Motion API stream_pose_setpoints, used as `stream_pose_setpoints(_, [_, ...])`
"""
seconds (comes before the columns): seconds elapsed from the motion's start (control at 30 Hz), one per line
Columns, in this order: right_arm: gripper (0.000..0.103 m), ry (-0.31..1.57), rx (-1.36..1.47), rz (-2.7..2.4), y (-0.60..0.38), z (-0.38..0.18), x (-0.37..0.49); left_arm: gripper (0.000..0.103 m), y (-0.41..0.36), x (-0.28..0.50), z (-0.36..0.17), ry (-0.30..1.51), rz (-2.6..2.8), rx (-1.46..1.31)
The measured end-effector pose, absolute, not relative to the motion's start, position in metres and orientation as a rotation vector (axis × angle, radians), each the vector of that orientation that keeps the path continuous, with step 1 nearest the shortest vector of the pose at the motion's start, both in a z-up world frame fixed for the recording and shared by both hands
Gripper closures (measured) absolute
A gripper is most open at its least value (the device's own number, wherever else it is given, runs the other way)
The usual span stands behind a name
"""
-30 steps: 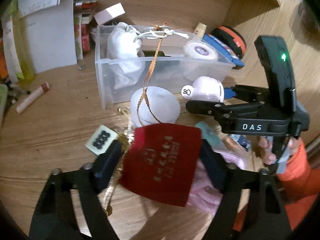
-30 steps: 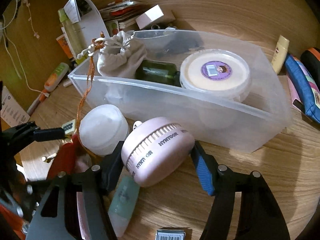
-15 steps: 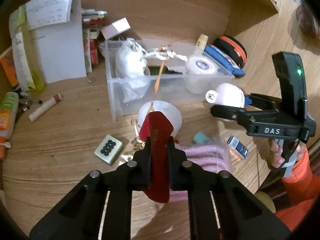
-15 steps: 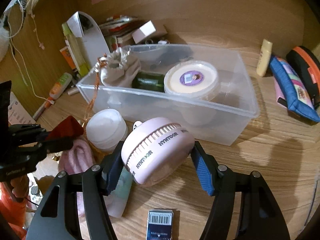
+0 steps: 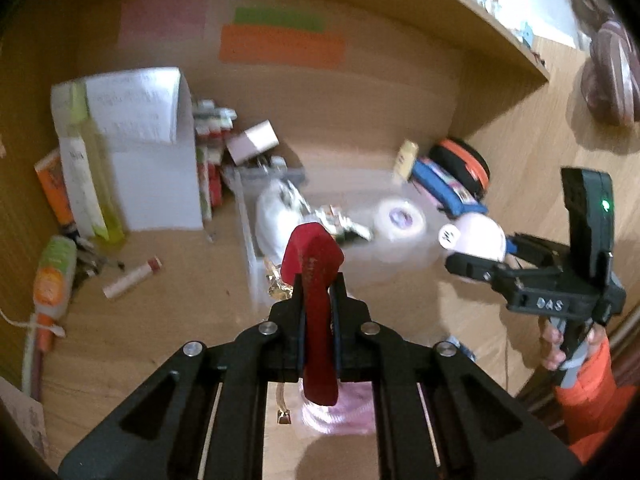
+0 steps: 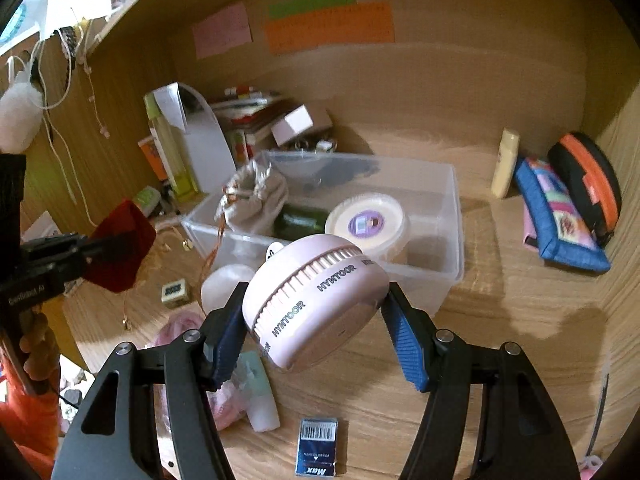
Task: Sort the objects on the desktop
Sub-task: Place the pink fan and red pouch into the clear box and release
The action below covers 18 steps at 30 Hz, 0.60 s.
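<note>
Left gripper (image 5: 319,312) pinching the red pouch (image 5: 314,264); right gripper (image 6: 316,328) clamped around the pink fan (image 6: 316,300) above the surface (image 6: 500,320).

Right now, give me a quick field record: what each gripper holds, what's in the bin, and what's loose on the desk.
left gripper: shut on red pouch
right gripper: shut on pink fan
clear bin: grey drawstring bag, green bottle, white tub
desk in front of the bin: white jar, barcode packet
</note>
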State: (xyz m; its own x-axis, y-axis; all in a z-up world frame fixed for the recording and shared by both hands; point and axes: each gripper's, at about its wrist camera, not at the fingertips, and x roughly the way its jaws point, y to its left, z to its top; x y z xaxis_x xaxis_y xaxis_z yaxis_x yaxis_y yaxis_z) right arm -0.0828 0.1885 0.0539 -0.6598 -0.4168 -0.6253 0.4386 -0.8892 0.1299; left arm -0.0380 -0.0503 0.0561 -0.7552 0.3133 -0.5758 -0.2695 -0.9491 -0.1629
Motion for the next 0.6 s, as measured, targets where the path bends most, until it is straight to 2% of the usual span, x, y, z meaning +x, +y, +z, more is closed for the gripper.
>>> stream_pose_setpoints(0.3, [0.041,0.001,0.842,-2.534,0.191,0.08,-0.096,0.094,-0.051,-0.064,0.086,-0.117,2.741,-0.811])
stream_pose_setpoints(0.6, [0.041,-0.015,0.818,-2.565,0.194,0.093,-0.127,0.094,-0.06,-0.11,0.093,-0.249,2.711,-0.829])
